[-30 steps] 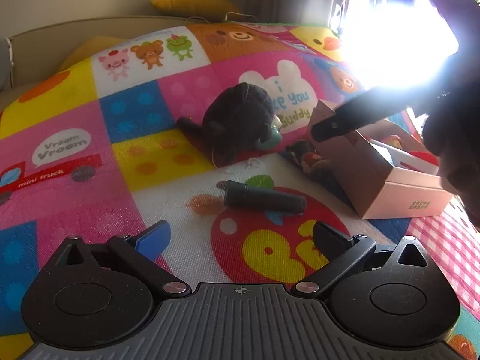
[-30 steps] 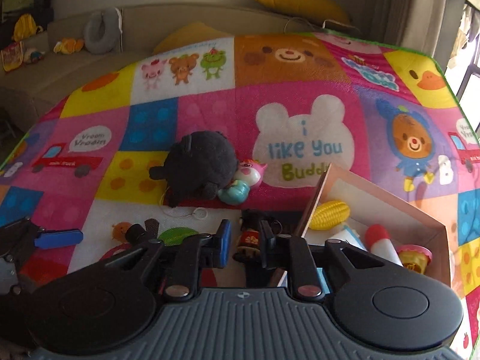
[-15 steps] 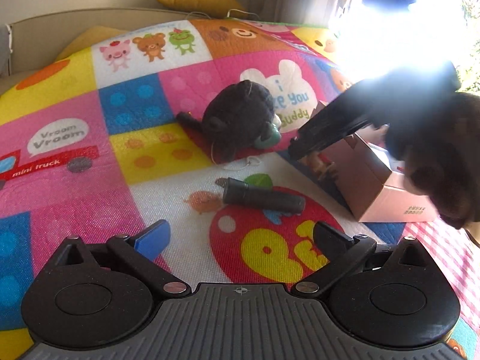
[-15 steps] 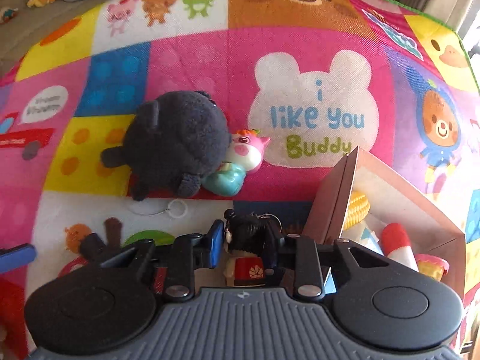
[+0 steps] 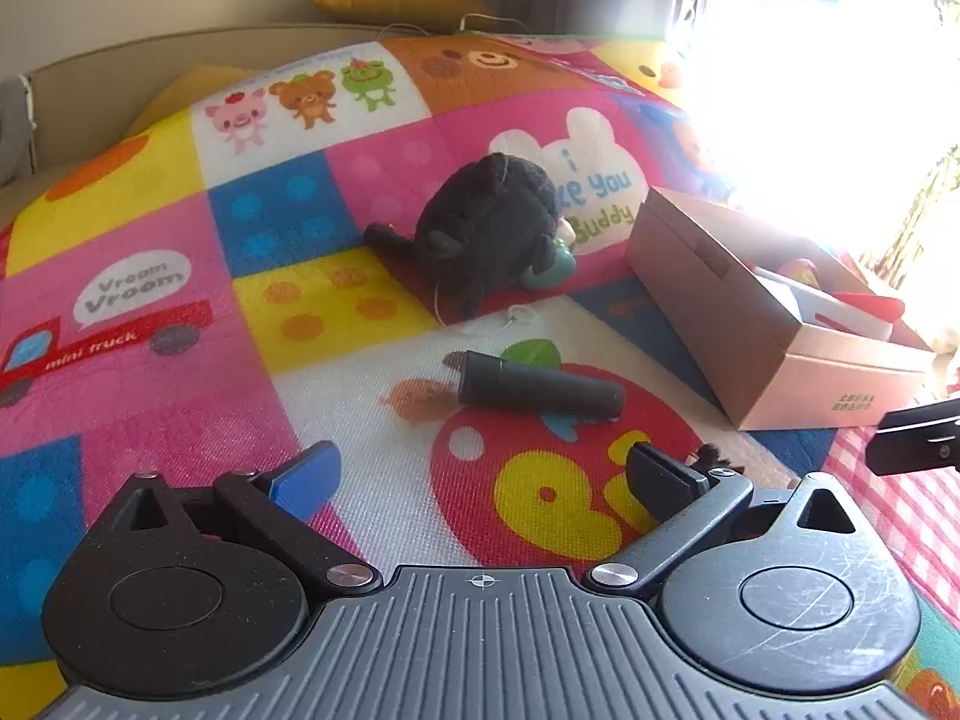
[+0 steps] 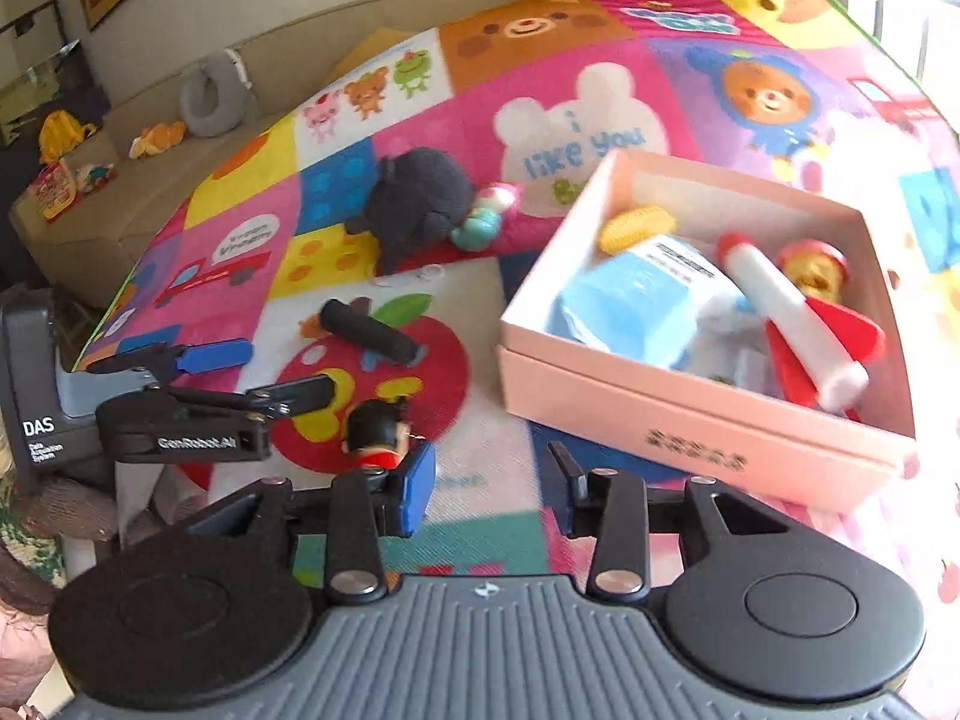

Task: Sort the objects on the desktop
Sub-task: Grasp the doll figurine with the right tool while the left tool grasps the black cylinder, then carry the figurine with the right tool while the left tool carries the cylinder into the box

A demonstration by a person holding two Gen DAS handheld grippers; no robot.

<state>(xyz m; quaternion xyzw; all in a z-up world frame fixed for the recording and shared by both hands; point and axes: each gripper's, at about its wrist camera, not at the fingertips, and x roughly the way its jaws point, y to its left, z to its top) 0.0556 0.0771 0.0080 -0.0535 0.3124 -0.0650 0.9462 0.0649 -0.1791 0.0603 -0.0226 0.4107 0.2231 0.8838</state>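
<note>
My right gripper (image 6: 489, 471) hovers over the mat in front of the pink box (image 6: 690, 438), and its jaws are opening. Nothing sits between the pads. The little black-haired doll (image 6: 378, 432) rests against the far side of the blue left finger (image 6: 414, 480), unclamped. In the left wrist view only its hair (image 5: 711, 456) shows. My left gripper (image 5: 480, 468) stands open and empty above the apple print, just short of a black cylinder (image 5: 540, 387). Further back lie a black plush (image 5: 486, 234) and a small pink and teal toy (image 6: 486, 216).
The box (image 5: 720, 312) holds a yellow corn toy (image 6: 636, 225), a blue pack (image 6: 630, 300), a red and white rocket (image 6: 786, 318) and a red figure. A sofa (image 6: 120, 198) with cushions runs behind the mat. Window glare whitens the left wrist view's upper right.
The right gripper swung back from beside the plush to the box's near side, and its jaws widened off the doll. In the left wrist view it left the middle for the right edge.
</note>
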